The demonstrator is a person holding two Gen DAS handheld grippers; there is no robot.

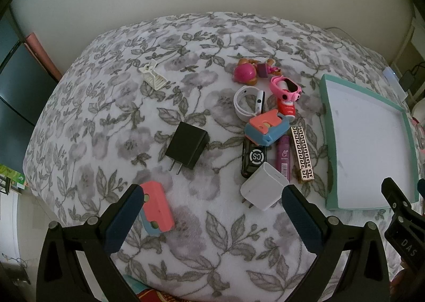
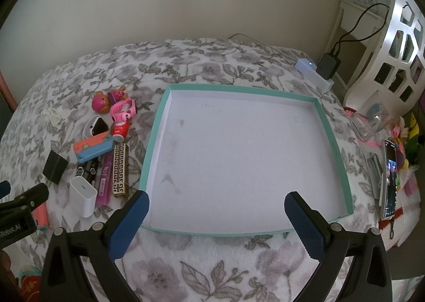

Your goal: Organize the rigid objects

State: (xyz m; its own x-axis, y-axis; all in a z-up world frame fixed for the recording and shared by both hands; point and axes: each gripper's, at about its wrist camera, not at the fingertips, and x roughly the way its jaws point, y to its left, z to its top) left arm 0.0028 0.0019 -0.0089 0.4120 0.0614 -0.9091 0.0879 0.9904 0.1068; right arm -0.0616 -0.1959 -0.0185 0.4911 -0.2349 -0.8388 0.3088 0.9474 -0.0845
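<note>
Because the shallow teal tray [image 2: 333, 139] lies bare directly ahead of the right gripper [image 2: 216, 218] while every loose item sits off to that gripper's left, the coming move turns on which tongs reach the pile first. The left gripper [image 1: 212, 211] hangs over the flowered blanket [image 1: 111, 105] with its jaws wide apart and nothing between them; the right one is likewise spread and empty, hovering at the tray's near rim. Closest to the left tongs are two things: the coral-and-blue block [image 1: 156, 207], touching or just beside the inner face of its left finger, and the white charger [image 1: 264, 186], just ahead of its right finger with prongs pointing back toward the tongs. The black charger [image 1: 187, 149] lies further ahead, near the middle, its long axis running nearly straight away. I judge the left hand better placed for a first pick, then a carry rightward to the tray.
</note>
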